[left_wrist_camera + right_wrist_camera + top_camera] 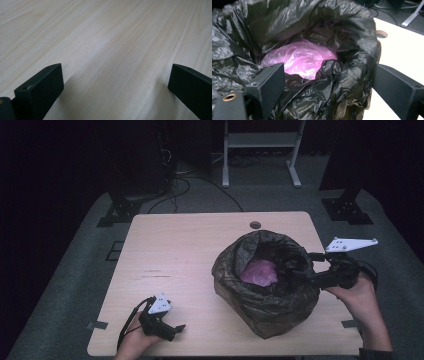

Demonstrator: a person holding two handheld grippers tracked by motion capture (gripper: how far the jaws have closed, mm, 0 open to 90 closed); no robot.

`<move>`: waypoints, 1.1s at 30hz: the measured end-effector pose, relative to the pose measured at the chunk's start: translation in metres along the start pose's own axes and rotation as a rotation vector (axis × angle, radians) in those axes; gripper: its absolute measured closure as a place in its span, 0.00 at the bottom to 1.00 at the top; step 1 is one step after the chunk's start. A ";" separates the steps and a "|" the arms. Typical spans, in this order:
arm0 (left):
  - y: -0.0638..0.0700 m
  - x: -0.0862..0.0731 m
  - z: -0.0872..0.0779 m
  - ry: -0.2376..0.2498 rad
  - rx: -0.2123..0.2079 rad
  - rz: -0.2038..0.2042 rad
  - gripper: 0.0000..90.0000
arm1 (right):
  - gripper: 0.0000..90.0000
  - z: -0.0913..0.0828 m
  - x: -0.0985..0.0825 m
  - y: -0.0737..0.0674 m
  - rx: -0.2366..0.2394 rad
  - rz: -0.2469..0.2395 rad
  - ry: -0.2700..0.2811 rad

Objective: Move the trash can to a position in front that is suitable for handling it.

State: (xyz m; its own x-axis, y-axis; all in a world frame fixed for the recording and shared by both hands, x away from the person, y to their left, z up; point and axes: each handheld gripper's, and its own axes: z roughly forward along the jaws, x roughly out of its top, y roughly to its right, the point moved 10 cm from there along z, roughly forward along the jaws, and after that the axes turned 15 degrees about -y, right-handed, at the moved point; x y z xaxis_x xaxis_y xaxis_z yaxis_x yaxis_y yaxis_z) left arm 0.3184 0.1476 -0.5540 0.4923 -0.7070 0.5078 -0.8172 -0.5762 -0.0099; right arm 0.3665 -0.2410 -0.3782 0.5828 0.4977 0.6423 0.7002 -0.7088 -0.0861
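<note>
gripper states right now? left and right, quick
Left gripper: open, holding nothing, low over the bare table.
Right gripper: open, jaws either side of the black bag's rim, not closed on it; pink bag inside.

- Table [190, 250]: pale wood with fine straight grain.
- Bag [265, 310], right of centre: glossy crinkled black.
- Bundle [260, 271] inside it: bright pink-magenta.
- Both grippers, left gripper [176, 329], right gripper [292, 270]: black, with pale grey plates.
- Floor [75, 285]: dull grey.
</note>
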 end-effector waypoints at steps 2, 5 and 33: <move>0.000 -0.001 0.000 0.000 0.000 0.000 0.00 | 0.11 0.003 -0.001 -0.001 0.004 -0.004 -0.011; -0.001 -0.001 -0.001 0.001 0.000 0.001 0.00 | 0.11 0.005 -0.001 -0.002 0.004 -0.006 -0.014; -0.004 -0.007 -0.004 -0.001 0.005 -0.006 0.00 | 0.11 0.031 0.010 -0.043 0.057 -0.092 -0.058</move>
State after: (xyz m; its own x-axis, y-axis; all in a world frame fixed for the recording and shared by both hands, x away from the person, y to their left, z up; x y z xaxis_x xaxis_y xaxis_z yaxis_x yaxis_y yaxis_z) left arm 0.3171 0.1568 -0.5540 0.4977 -0.7039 0.5068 -0.8128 -0.5824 -0.0107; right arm 0.3547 -0.1897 -0.3910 0.5369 0.5881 0.6049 0.7730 -0.6301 -0.0736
